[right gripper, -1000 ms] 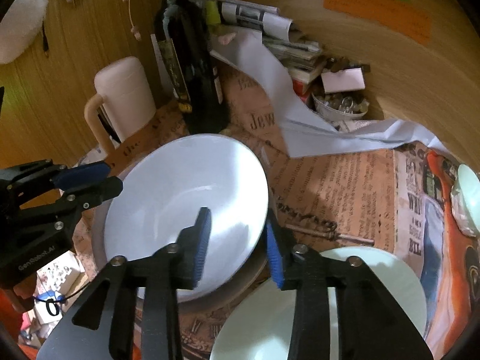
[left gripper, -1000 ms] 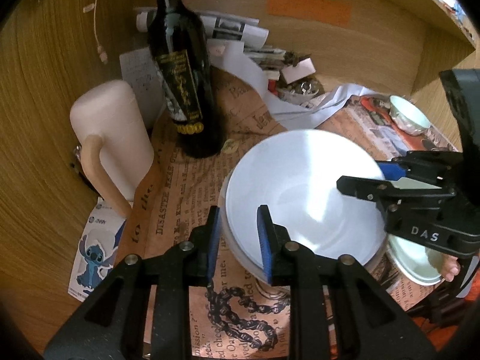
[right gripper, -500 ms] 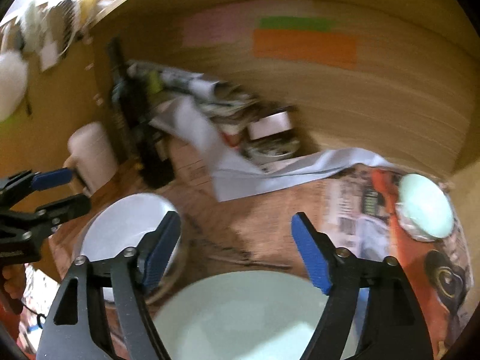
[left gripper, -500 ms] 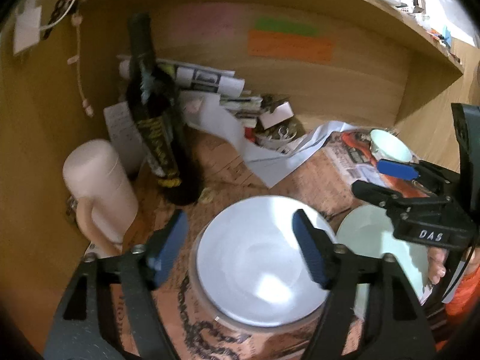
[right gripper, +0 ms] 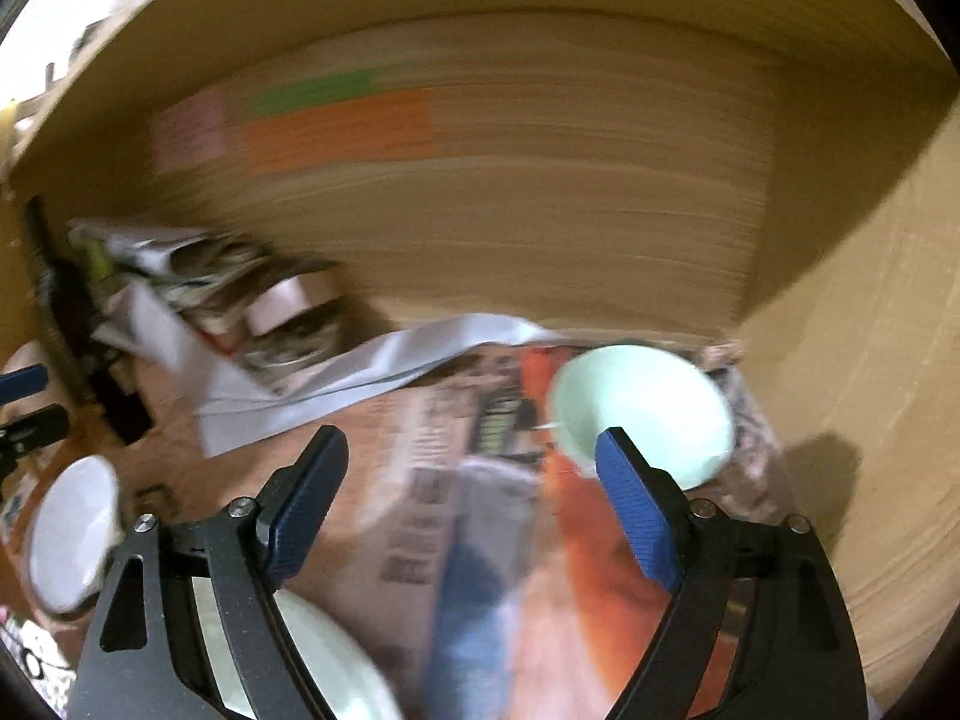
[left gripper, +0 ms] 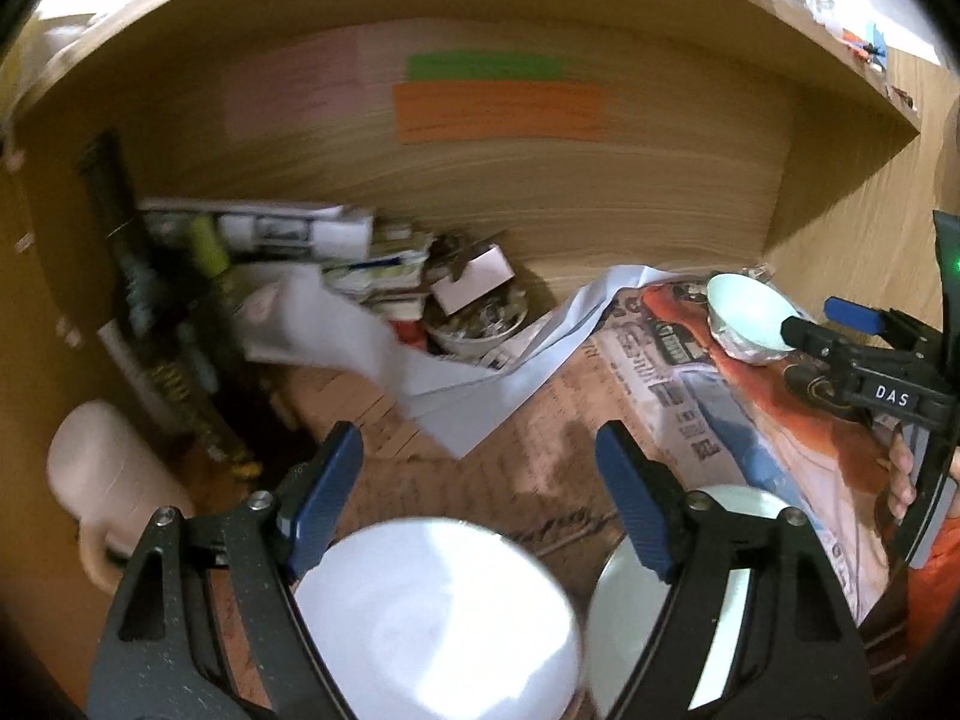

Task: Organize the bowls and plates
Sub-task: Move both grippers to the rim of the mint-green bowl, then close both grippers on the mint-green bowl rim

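Note:
A white bowl (left gripper: 438, 618) sits on a darker plate on the newspaper-covered desk, low in the left wrist view, below my open, empty left gripper (left gripper: 480, 498). A pale green plate (left gripper: 624, 618) lies right of it. A small mint bowl (left gripper: 750, 318) stands at the far right by the wall. My right gripper (right gripper: 474, 498) is open and empty, raised above the desk, its right finger in front of the mint bowl (right gripper: 642, 408). The white bowl (right gripper: 72, 534) shows at its left and the green plate (right gripper: 312, 660) below it. The right wrist view is blurred.
A dark wine bottle (left gripper: 150, 324) and a cream mug (left gripper: 102, 480) stand at the left. Rolled papers, a white sheet (left gripper: 444, 378) and a dish of small clutter (left gripper: 480, 324) lie at the back. Wooden walls close the back and right.
Both grippers let go of the white bowl's rim, opened wide and rose back from it. The right gripper swung right toward the small mint bowl.

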`<state>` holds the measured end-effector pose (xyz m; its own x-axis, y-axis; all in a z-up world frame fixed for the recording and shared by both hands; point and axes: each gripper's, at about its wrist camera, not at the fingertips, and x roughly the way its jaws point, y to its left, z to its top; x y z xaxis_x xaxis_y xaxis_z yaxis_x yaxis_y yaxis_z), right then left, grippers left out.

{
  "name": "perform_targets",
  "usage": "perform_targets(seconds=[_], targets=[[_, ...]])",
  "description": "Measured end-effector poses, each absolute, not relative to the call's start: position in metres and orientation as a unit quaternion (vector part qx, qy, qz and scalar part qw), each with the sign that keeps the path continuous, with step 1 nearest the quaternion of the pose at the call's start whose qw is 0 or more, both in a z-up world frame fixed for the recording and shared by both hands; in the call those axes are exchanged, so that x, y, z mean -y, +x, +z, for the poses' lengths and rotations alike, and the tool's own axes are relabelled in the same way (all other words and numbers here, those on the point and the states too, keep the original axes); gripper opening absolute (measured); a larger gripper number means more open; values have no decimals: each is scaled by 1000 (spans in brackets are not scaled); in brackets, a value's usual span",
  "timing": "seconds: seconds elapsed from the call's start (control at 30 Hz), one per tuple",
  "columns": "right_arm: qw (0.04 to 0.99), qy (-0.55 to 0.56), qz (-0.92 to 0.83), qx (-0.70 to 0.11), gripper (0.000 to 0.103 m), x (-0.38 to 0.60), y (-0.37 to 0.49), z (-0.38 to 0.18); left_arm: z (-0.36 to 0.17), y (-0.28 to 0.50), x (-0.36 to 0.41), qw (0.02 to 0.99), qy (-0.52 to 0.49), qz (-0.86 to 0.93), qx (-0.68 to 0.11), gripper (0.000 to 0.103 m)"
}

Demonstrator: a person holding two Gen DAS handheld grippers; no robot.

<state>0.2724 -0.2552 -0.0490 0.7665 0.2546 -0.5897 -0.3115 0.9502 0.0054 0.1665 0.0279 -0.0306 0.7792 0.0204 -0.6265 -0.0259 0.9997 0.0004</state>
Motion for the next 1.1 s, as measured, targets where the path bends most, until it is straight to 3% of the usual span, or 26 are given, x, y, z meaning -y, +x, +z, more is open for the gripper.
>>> perform_targets(seconds=[0.63, 0.8, 0.9, 0.97, 1.1], targets=[[916, 36, 35, -397, 81, 348, 372, -109, -47, 289, 59, 911, 14, -42, -410, 80], [911, 37, 29, -410, 72, 350, 380, -126, -60, 317, 77, 896, 5, -57, -440, 80], [903, 39, 33, -426, 58, 351, 384, -136, -66, 329, 90, 894, 12, -55, -445, 80], [896, 43, 43, -441, 42, 349, 389, -143, -71, 333, 98, 892, 18, -57, -448, 80], [892, 46, 47, -448, 30, 351, 388, -147, -81, 337, 115, 888, 44, -64, -453, 80]])
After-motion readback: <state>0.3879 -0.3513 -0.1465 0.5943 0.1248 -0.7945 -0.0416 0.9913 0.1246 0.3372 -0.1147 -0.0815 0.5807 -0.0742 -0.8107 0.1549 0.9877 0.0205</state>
